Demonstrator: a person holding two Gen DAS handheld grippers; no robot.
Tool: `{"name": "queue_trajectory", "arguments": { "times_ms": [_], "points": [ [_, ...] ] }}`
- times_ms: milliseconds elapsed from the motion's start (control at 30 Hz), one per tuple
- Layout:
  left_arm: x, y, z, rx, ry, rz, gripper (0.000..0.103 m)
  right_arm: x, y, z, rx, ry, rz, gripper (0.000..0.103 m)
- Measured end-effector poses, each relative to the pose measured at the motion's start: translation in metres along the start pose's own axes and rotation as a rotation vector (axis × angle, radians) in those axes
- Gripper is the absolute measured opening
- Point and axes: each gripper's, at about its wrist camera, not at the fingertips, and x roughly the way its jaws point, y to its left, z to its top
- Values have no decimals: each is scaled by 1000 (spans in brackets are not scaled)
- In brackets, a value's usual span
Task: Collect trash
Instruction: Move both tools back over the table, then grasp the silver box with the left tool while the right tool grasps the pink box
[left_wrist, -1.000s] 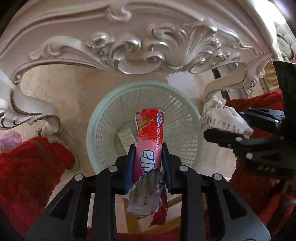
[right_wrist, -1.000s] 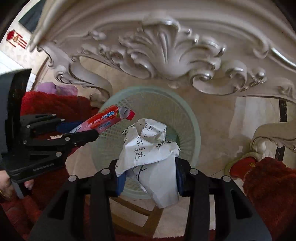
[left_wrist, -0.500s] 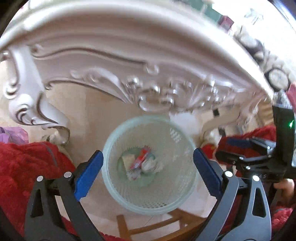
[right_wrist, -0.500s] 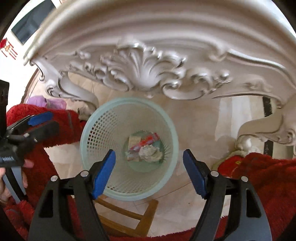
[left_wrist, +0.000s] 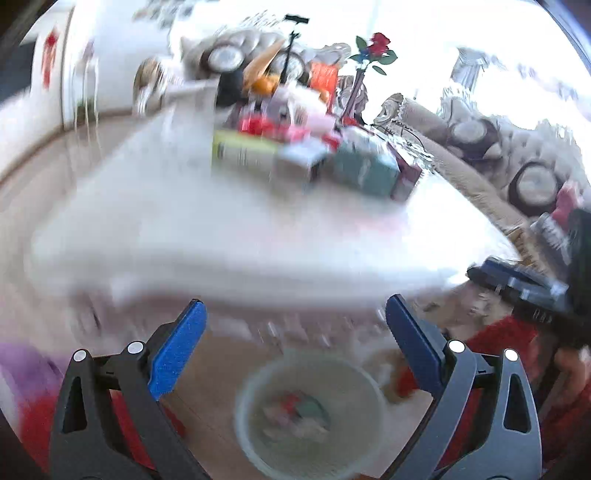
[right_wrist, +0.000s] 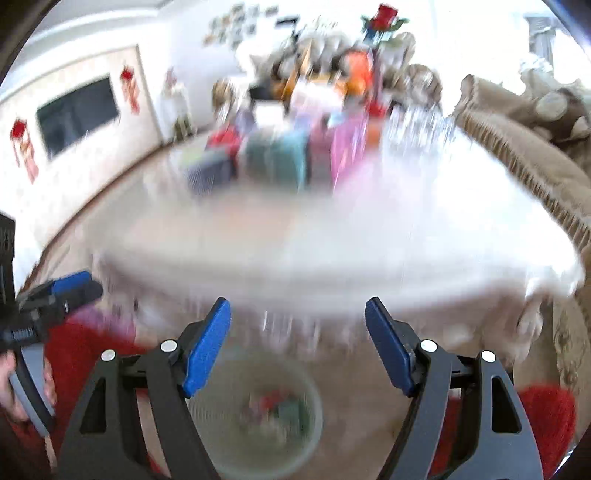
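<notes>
Both views are blurred by motion. My left gripper (left_wrist: 295, 325) is open, blue pads wide apart, nothing between them. My right gripper (right_wrist: 297, 325) is open and empty too. Below both stands the pale green mesh basket (left_wrist: 255, 384) (right_wrist: 314, 406) on the floor, with a red wrapper (left_wrist: 291, 400) and crumpled paper (left_wrist: 310, 426) lying in its bottom. The trash (right_wrist: 273, 406) in it is a smear of red and white in the right wrist view. The right gripper (left_wrist: 524, 284) also shows at the right edge of the left wrist view, and the left gripper (right_wrist: 70, 288) at the left edge of the right wrist view.
A white ornate table (left_wrist: 240, 236) (right_wrist: 332, 240) fills the middle, with boxes and packets (left_wrist: 303, 155) (right_wrist: 280, 151) piled at its far end and a red rose (left_wrist: 378, 42). A beige sofa (right_wrist: 517, 147) runs along the right. Red fabric (right_wrist: 88, 350) lies beside the basket.
Both grippers let go: the red wrapper and the crumpled paper dropped into the basket. Both then rose and tilted up, so the tabletop has come into view.
</notes>
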Motion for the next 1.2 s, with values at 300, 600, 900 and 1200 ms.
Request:
{"name": "queue_trajectory", "arguments": {
  "times_ms": [300,600,900,1200],
  "points": [
    [71,-1,89,61,-11,43,95,96,-24,110,142,-17,-104,71],
    [110,-2,112,30,28,19,95,145,-28,113,120,33,-116,72],
    [132,-4,111,14,75,20,95,144,-22,89,-85,127,-192,71],
    [144,-5,110,-11,134,36,95,160,-42,83,5,137,-143,72]
  ]
}}
